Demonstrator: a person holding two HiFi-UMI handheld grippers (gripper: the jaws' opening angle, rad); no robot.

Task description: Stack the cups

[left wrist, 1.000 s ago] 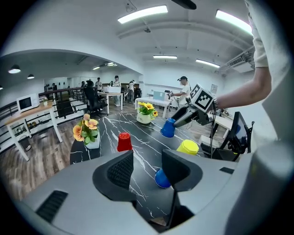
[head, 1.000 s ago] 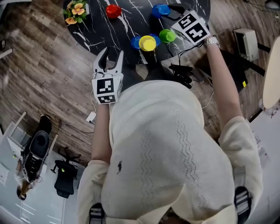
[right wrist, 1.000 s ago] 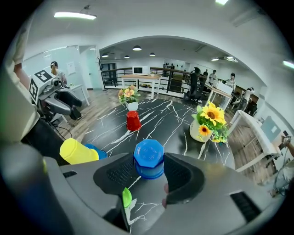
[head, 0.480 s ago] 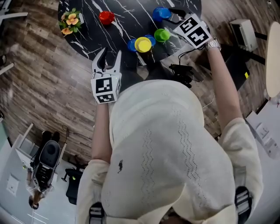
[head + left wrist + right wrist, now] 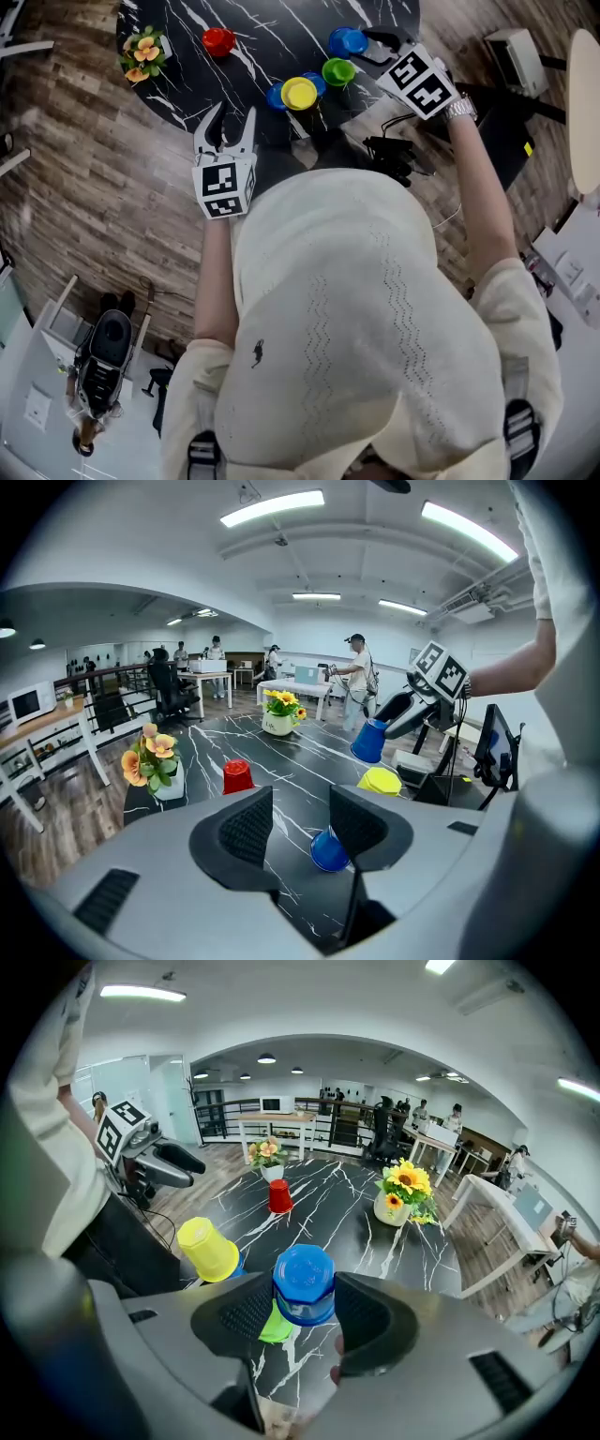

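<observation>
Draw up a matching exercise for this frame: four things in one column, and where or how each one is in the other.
Things:
1. red cup
2. yellow cup
3. left claw
4. right claw

Place or state:
A. shut on a blue cup
B. the cup nearest the orange flowers
C. open, nothing in it
D. at the near edge of the table, blue showing at its base

Pairs: 1-B, 2-D, 3-C, 4-A

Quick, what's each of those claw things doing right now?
Left gripper: open, nothing held.
Right gripper: closed on an upside-down blue cup, held above the table.
</observation>
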